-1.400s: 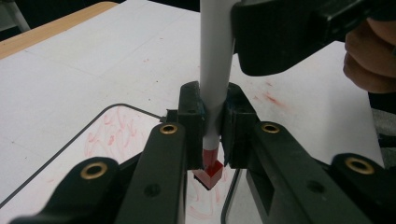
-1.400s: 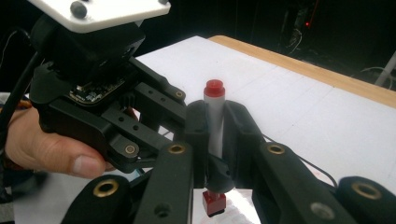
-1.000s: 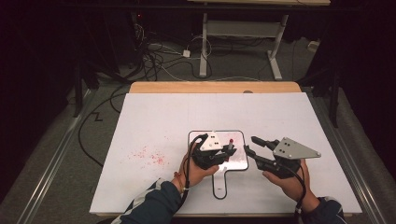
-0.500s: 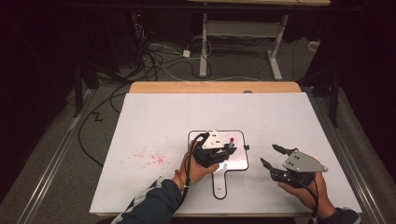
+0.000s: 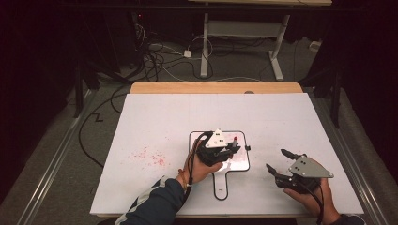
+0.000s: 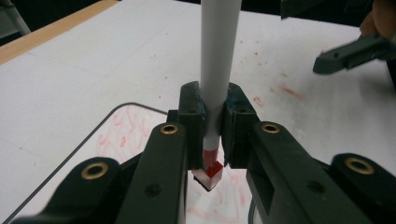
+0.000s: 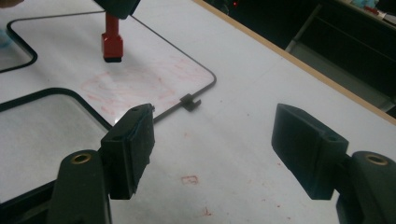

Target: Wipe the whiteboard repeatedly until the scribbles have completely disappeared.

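Observation:
A small whiteboard point(image 5: 243, 141) with a handle lies on the white table, with red scribbles on it point(image 7: 154, 70). My left gripper point(image 5: 232, 147) hovers over it, shut on a white marker point(image 6: 217, 70) whose red end point(image 7: 112, 39) points down at the board point(image 6: 126, 135); the pads point(image 6: 191, 121) clamp the barrel from both sides. My right gripper point(image 5: 277, 160) sits low to the right of the board. Its jaws have just been opening and now stand wide apart point(image 7: 212, 126) with nothing between them.
Red smudges point(image 5: 150, 157) mark the white table cover left of the board. A small black clip point(image 7: 190, 102) sticks out from the board's rim. A wooden strip point(image 5: 216, 87) runs along the far edge; cables and desk legs lie on the floor beyond.
My right gripper has moved right and down toward the table, away from the board, and its jaws have spread wider. The left gripper has stayed in place with the marker.

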A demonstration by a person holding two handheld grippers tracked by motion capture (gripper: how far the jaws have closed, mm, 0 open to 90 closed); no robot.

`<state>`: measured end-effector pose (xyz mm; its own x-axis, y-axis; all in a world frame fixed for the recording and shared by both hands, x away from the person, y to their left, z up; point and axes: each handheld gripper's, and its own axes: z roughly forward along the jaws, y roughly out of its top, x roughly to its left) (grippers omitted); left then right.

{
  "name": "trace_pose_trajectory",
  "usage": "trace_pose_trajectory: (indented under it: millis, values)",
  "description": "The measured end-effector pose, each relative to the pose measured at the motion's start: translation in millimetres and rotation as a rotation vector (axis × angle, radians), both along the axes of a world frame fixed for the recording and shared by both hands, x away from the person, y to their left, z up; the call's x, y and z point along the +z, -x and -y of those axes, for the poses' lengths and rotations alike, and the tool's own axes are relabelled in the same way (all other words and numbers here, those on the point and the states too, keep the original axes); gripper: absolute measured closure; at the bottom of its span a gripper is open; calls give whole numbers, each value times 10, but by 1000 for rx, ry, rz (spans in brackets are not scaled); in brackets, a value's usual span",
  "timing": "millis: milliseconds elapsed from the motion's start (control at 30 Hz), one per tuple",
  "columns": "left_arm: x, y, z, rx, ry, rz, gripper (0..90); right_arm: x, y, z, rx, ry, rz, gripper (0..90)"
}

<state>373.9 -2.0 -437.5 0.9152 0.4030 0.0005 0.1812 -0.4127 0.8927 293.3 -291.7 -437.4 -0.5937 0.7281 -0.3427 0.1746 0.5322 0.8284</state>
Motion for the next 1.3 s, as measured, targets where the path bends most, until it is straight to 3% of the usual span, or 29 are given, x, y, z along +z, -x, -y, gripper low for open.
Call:
trace_pose_trajectory:
  millis: [300,433,1000,1133,1300]
  values:
    - [-118,-7,204,-10,-12,-4,782,-69,-35,-61,26,14,-18,312]
    - [-233,31,320,-46,-35,-17,782,-111,-5,-56,41,37,-25,312]
    - [-221,67,305,-71,-52,-16,783,-116,-4,-76,40,38,-31,315]
    - [-226,66,290,-87,-42,-34,783,-126,-4,-91,49,49,-37,316]
    - [-231,106,301,-101,-53,-18,784,-132,3,-107,61,56,-42,316]
